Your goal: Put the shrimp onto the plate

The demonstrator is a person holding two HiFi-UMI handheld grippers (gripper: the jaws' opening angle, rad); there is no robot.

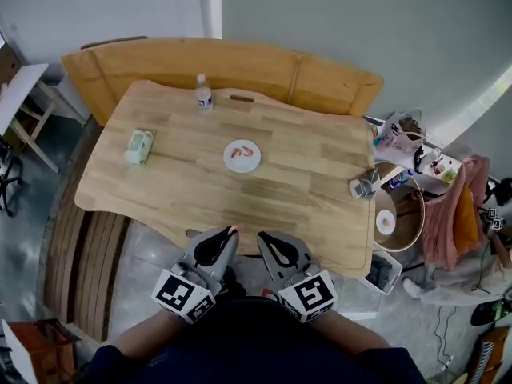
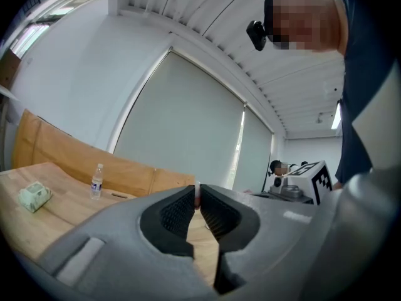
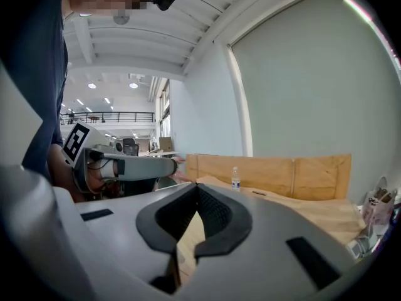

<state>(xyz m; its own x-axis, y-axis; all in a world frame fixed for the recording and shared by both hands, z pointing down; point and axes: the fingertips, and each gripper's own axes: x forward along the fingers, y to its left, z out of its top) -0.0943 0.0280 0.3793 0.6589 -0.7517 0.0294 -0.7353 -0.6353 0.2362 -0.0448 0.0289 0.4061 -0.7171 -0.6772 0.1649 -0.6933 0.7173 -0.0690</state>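
Pale wooden worktop (image 1: 184, 182) at mid-frame carries a plate (image 1: 227, 158) with shrimp (image 1: 242, 152); bottle (image 1: 204, 94) above. At lower centre, left claw (image 1: 230, 232) and right claw (image 1: 261, 237) are pressed together.

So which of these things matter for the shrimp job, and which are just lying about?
Job: plate, shrimp on it, left gripper pinching a pinkish bit, perhaps shrimp, right gripper shut, empty.
Lying about: water bottle, green packet, grey object.
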